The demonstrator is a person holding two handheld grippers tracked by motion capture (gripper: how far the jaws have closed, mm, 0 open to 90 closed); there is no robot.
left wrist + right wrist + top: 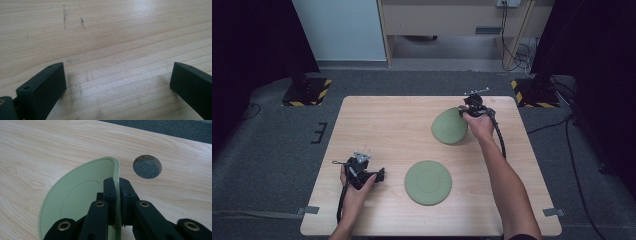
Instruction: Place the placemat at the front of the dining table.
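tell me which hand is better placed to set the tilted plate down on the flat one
Right. The right gripper is shut on the tilted plate's rim; the left gripper is open, holding nothing, beside the flat plate.

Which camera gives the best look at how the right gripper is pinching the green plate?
The right gripper view: the right gripper clamps the tilted green plate's rim. The high view shows it small, beside the hand; the left gripper view shows bare table.
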